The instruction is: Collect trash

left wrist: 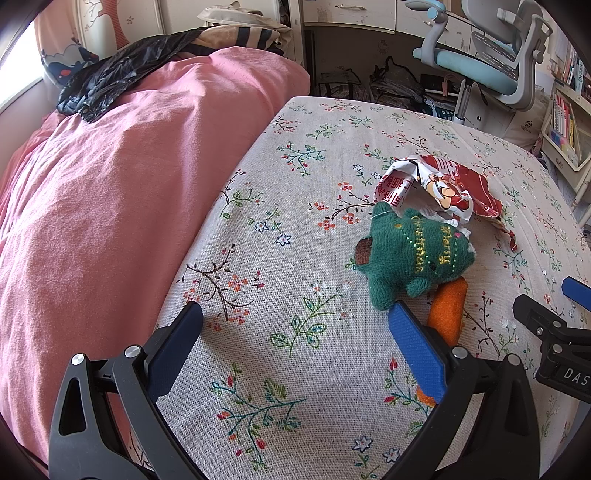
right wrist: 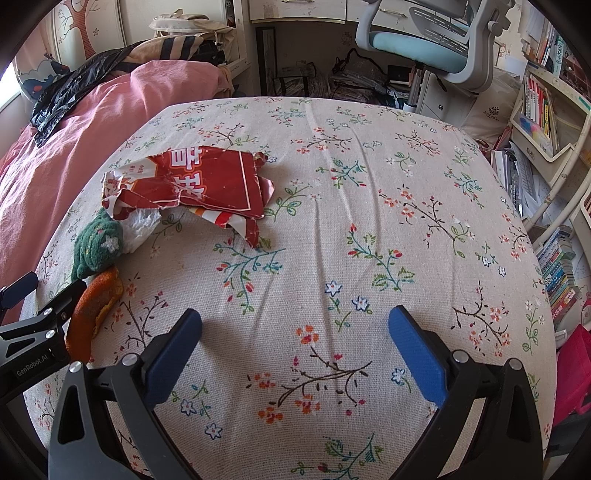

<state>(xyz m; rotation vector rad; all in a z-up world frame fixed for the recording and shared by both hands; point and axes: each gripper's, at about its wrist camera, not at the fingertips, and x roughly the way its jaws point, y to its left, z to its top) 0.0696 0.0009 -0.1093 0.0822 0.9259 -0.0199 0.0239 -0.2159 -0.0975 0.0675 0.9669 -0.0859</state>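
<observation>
A torn red and white snack wrapper [left wrist: 439, 188] lies crumpled on the floral bedsheet [left wrist: 295, 258]; it also shows in the right wrist view [right wrist: 207, 184]. A green knitted Christmas-tree toy [left wrist: 410, 258] and an orange plush carrot [left wrist: 448, 314] lie just in front of the wrapper, touching it. My left gripper [left wrist: 295, 314] is open and empty, low over the sheet, left of the toys. My right gripper [right wrist: 295, 321] is open and empty, right of the wrapper. A black plastic bag [left wrist: 110, 77] lies on the pink quilt [left wrist: 92, 221].
A blue desk chair [right wrist: 432, 48] and a desk stand beyond the bed's far end. Shelves with books [right wrist: 543, 107] stand to the right. Striped bedding and a cloth bag [left wrist: 236, 22] lie at the bed head.
</observation>
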